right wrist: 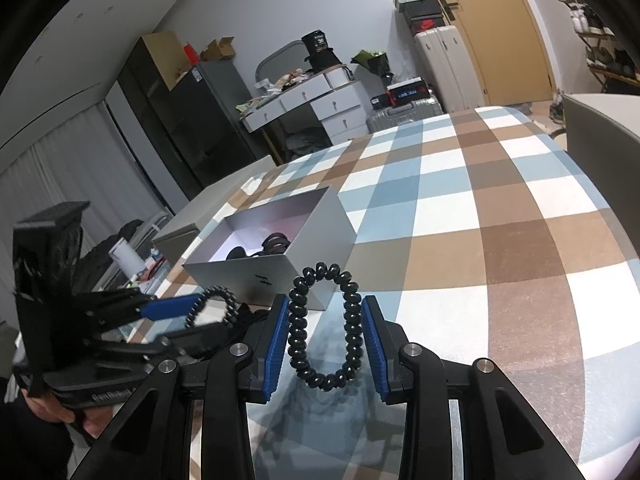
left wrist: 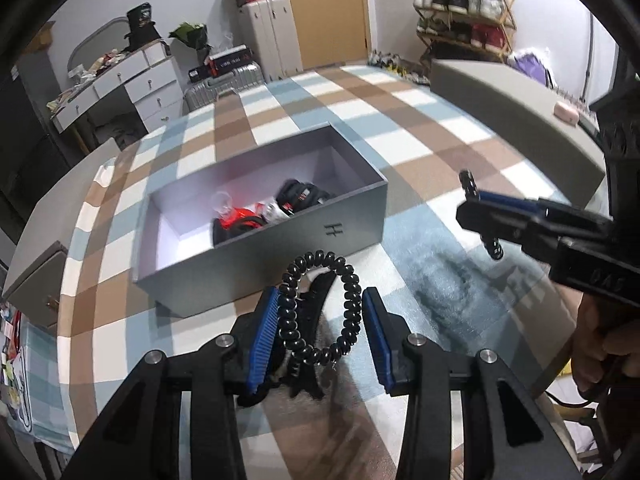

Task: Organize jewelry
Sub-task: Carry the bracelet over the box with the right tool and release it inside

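Black coiled plastic is what both tools are carrying. The left gripper (left wrist: 320,300) is seen from its own camera with its blue fingers (left wrist: 262,340) clamped on a spiral band (left wrist: 288,312). The loop is stood up between the pads, and it is held clear of the cloth, just in front of the near wall of the grey box (left wrist: 280,264). From the right camera the same gripper (right wrist: 208,316) is viewed side-on, with the band (right wrist: 218,292) pinched at its tip.

Over to the right gripper (right wrist: 324,308): its fingers (right wrist: 276,344) are closed on a second spiral band (right wrist: 298,332), squeezed into a tall oval. In the left view this gripper (left wrist: 474,204) is held above the checked bench (left wrist: 400,140), well right of the box, with the second band (left wrist: 466,180) poking out above and below the tips.

The box is left open on the bench. Black and red items are piled inside, but they cannot be told apart. A dark clip-like object (left wrist: 312,380) is partly hidden under the left fingers.
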`<state>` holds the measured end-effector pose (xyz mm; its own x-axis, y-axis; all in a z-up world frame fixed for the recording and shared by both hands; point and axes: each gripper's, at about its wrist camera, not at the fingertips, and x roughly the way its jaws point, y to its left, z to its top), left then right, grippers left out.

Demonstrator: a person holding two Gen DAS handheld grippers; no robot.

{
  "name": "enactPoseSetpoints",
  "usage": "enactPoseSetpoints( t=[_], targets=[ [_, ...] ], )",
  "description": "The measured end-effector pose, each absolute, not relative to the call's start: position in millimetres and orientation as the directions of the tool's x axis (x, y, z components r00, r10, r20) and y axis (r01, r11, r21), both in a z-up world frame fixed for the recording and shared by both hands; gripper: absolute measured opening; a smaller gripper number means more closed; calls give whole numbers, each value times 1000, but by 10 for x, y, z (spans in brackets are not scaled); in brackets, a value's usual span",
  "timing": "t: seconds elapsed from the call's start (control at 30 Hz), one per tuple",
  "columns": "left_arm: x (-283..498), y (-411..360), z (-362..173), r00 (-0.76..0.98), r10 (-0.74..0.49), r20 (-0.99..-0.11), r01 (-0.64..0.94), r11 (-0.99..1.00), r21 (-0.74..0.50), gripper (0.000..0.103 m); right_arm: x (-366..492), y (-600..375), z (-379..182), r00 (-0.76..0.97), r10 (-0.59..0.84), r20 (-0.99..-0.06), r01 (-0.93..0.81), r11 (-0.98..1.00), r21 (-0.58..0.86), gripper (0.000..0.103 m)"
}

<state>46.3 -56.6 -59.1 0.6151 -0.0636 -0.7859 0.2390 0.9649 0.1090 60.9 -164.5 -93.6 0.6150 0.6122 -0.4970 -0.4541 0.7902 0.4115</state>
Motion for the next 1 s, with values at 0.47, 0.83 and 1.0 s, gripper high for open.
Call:
enactPoseSetpoints(
  t=[0.47, 0.83, 1.0],
  targets=[
    [450, -132, -299, 700, -109, -706, 152, 988, -2, 37, 567, -1321, -611, 601, 647, -470, -524, 763, 379, 34],
    [632, 296, -255, 746, -123, -654, 84, 992, -91, 37, 764, -899, -436, 545, 727, -417, -613, 685, 394, 34],
    [754, 405, -243, 760, -159, -630, 86, 986, -145, 37, 912, -733, -359, 527, 747, -406, -645, 662, 381, 34]
  ],
)
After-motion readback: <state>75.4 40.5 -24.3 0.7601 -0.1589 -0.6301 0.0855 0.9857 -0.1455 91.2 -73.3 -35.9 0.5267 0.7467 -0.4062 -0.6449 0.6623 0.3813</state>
